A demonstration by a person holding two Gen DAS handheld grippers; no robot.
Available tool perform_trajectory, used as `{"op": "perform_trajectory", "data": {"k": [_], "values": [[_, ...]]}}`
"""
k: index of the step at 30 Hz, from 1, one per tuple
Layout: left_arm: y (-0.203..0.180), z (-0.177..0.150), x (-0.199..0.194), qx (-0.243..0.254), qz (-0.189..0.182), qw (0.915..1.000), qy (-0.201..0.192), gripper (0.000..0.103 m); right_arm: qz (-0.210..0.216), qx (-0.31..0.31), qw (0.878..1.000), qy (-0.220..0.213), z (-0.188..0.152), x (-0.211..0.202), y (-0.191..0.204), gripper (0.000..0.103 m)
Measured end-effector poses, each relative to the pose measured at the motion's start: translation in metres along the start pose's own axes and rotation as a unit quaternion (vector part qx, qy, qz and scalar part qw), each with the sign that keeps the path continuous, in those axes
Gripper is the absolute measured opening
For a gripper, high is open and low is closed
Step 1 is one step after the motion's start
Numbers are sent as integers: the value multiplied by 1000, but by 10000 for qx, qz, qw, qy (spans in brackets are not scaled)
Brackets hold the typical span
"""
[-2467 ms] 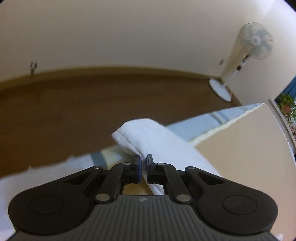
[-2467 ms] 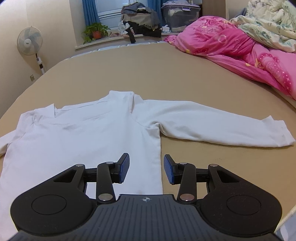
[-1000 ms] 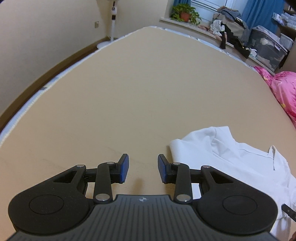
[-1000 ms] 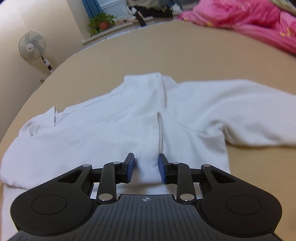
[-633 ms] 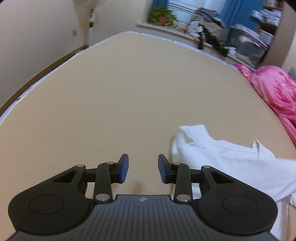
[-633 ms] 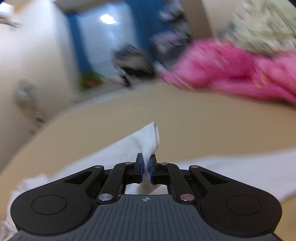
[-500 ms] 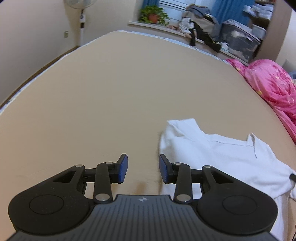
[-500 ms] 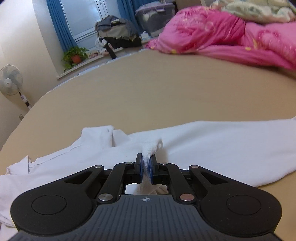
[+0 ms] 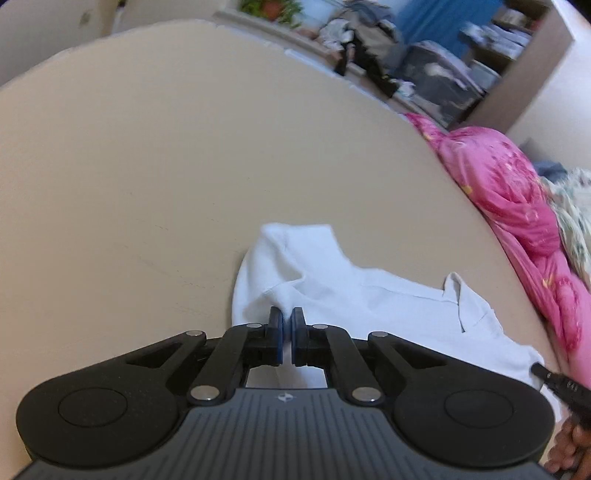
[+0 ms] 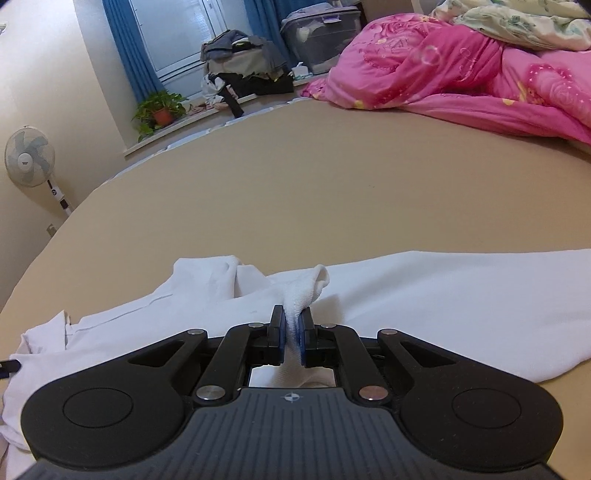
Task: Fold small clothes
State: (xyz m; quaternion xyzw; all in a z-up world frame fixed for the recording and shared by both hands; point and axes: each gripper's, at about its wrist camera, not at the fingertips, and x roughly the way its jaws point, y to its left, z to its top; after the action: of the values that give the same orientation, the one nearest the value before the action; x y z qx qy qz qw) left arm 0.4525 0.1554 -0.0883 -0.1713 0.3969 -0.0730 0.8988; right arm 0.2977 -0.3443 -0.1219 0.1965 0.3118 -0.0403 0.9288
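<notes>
Left gripper (image 9: 287, 321) points downward, jaws clamped on the white shirt (image 9: 369, 291). Right gripper (image 10: 294, 323) likewise pinches a fold of it.

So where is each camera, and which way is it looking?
Left wrist: sits on the left gripper, looking across the bed at the shirt it pinches; a hand shows at the right edge.
Right wrist: sits on the right gripper, facing the window, pinching a shirt fold.
Both show the shirt, bed and pink quilt.
</notes>
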Motion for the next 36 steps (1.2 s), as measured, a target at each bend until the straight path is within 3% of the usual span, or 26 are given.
{"op": "perform_trajectory", "data": {"k": [3,5,6,9,11,16,19,21,23,25,26,28,30,31,32,36], "values": [[7,22,-27,89,141,9983,-553,3,291,71,9995,-87,3,-4,1,7],[10,31,-38,323,482,9955,-754,5,762,99,9969,-182,8,-8,5,7],[11,33,-39,378,560,9950,-741,10,894,-1,9958,-180,9,-8,9,7],[11,35,-40,465,985,9916,-695,15,734,-342,9967,33,4,1,23,7],[6,35,-47,424,832,9935,-650,15,507,-255,9982,199,2,11,19,7],[-17,8,-42,779,128,9967,178,16,366,-444,9982,141,7,18,19,7],[-31,-18,-31,1472,300,9869,590,23,378,-533,9978,70,7,16,24,7],[-35,-30,-28,1724,195,9814,817,54,390,-527,9978,63,8,15,26,7],[-40,-43,-22,2093,213,9734,905,60,410,-533,9977,63,9,14,27,7],[-43,-64,-10,2589,592,9597,915,54,427,-484,9979,103,11,14,25,8],[-44,-70,-2,2788,851,9519,941,32,447,-430,9980,149,11,15,23,13],[-40,-76,-2,2952,936,9470,851,10,451,-323,9981,283,10,18,20,15],[-33,-68,-17,2826,966,9516,732,7,472,-235,9978,397,8,21,16,19],[-30,-63,-25,2725,967,9551,640,7,494,-183,9977,422,8,22,14,18],[-27,-58,-34,2624,978,9583,567,6,543,-126,9975,424,9,22,12,9],[-18,-51,-65,2402,947,9651,438,6,833,-106,9964,-104,20,-1,20,8]]}}
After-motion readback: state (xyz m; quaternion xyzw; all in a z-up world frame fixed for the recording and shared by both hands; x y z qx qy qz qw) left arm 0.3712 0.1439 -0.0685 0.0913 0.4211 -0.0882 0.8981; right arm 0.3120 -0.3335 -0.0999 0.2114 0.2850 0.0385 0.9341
